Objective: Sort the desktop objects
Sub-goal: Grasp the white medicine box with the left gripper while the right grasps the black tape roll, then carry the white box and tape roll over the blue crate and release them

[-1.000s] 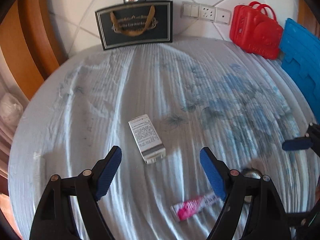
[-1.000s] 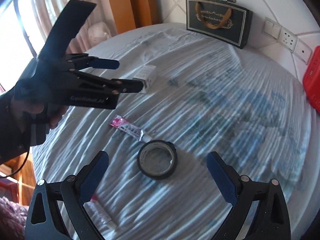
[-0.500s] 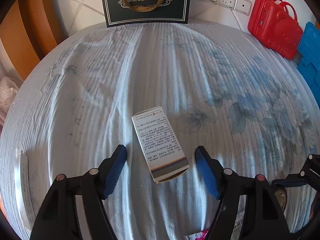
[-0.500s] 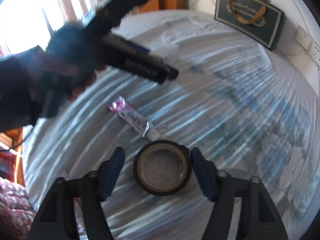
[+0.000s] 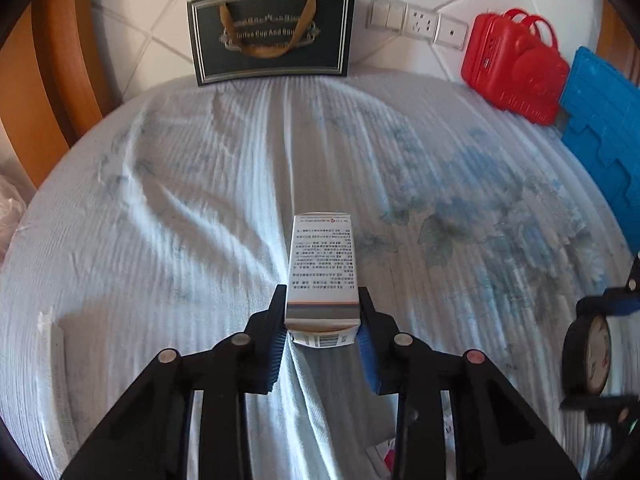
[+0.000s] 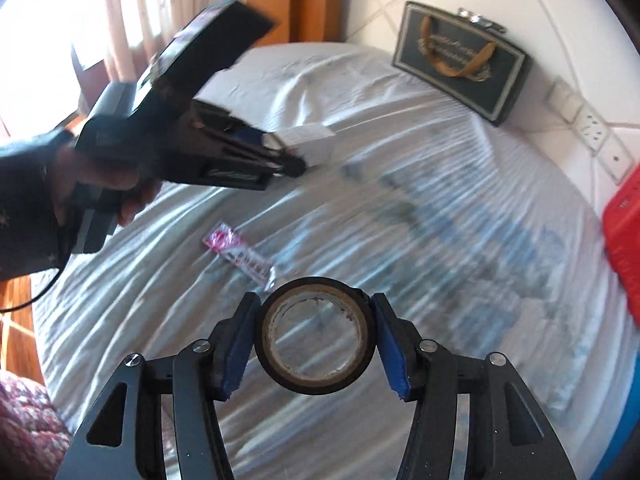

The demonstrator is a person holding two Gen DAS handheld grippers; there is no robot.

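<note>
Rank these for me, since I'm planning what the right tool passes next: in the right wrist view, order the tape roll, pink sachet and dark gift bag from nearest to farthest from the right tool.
1. Tape roll: between the closing jaws of the right tool.
2. Pink sachet: just beyond, to the left.
3. Dark gift bag: against the far wall, upper right.

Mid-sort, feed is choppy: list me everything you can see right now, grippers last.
small carton: 1, white with printed text, between the left gripper's pads
tape roll: 1, black, between the right gripper's pads
sachet: 1, pink and white, flat on the cloth beyond the tape roll
gift bag: 1, dark with gold handles, against the back wall
case: 1, red, far right by the wall
panel: 1, blue, right edge
tablecloth: 1, pale blue floral, covering the table
wall sockets: one white strip, on the wall
left gripper: closing on the small carton
right gripper: closing on the tape roll
</note>
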